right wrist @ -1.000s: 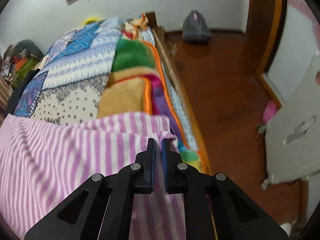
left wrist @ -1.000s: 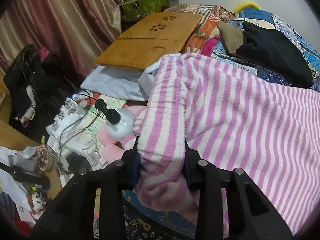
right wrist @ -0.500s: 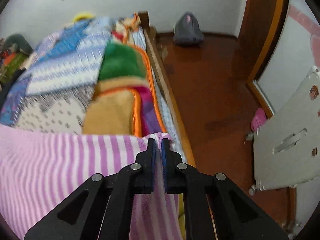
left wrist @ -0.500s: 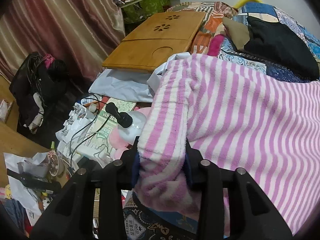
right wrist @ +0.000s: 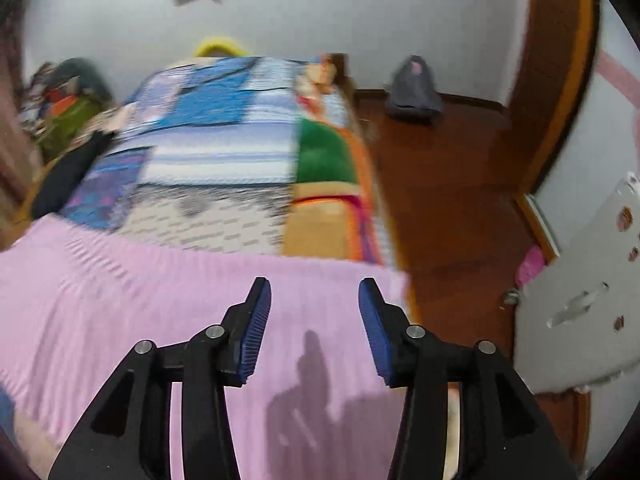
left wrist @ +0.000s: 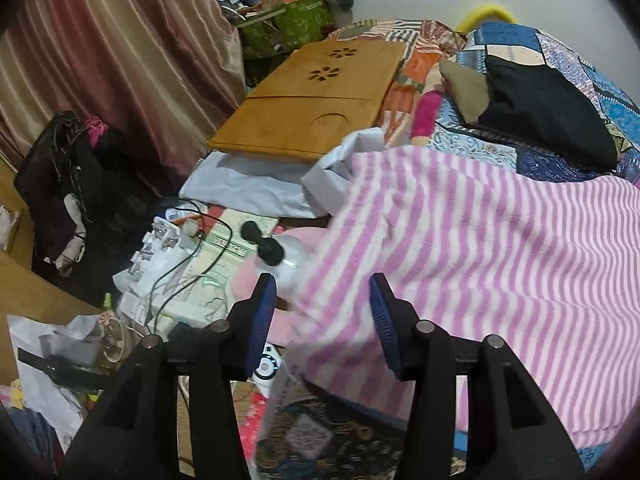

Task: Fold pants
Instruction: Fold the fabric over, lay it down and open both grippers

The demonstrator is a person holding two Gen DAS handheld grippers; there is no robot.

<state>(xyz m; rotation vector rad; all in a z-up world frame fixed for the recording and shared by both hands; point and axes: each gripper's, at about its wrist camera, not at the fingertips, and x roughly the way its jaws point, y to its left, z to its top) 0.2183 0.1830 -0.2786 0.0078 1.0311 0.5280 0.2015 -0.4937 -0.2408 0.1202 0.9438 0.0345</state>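
1. Pants [left wrist: 500, 248]: pink-and-white striped, spread flat across the patchwork bed [right wrist: 216, 128].
2. Left gripper [left wrist: 322, 320]: jaws spread, above the pants' edge, gripping nothing.
3. Right gripper [right wrist: 314, 320]: jaws spread, over the pants, empty.

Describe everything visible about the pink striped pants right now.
The pink striped pants are fluffy, fleece-like fabric with pink and white stripes. They lie spread out across the patchwork bedspread, with one bunched end at the bed's cluttered side. The left gripper and the right gripper are both open above them, and neither clamps the cloth. In the right wrist view, motion blur smears the stripes.
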